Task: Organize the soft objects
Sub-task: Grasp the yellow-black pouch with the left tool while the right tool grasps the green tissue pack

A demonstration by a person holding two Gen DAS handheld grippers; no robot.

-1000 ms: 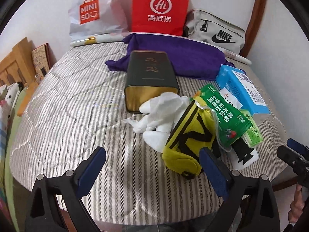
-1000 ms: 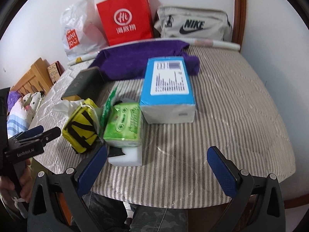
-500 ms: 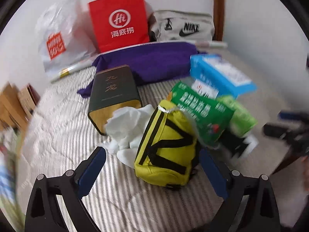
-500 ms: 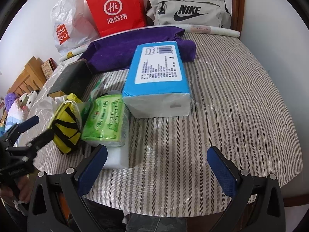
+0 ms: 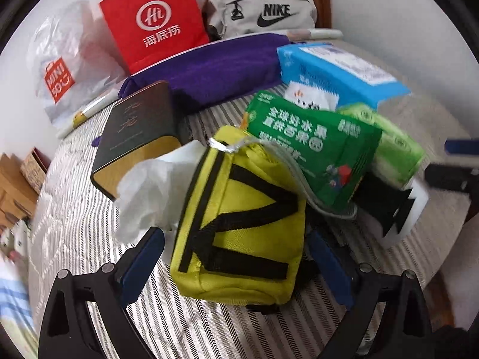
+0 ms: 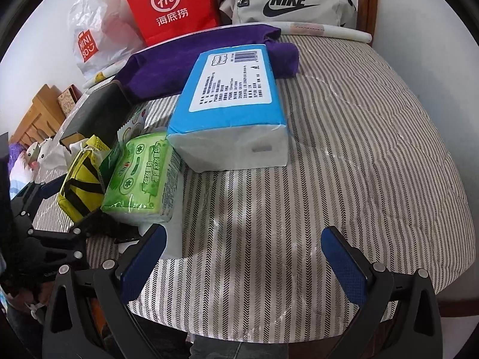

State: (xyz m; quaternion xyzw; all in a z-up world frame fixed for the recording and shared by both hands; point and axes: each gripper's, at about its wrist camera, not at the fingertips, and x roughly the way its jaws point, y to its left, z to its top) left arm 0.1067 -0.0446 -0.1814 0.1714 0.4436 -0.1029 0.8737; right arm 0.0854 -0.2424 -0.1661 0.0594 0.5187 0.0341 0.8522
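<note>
A: What's the left gripper (image 5: 236, 257) doing?
B: Its jaws are spread wide on either side of the yellow pouch (image 5: 239, 227), not pinching it. White tissue (image 5: 149, 185) lies just past its left finger; a green snack bag (image 5: 314, 149) leans on the pouch's far right.

A: And the right gripper (image 6: 244, 258)?
B: Released, over bare striped mattress (image 6: 344, 155). The light-green tissue pack (image 6: 140, 176) sits ahead-left, the blue tissue pack (image 6: 233, 95) straight ahead.

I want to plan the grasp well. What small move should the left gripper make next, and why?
Probably ease the left gripper a little further forward, then close. Its jaws are open on either side of the yellow pouch, whose near end already sits between the blue pads. The green snack bag leans on the pouch, so go gently.
</note>
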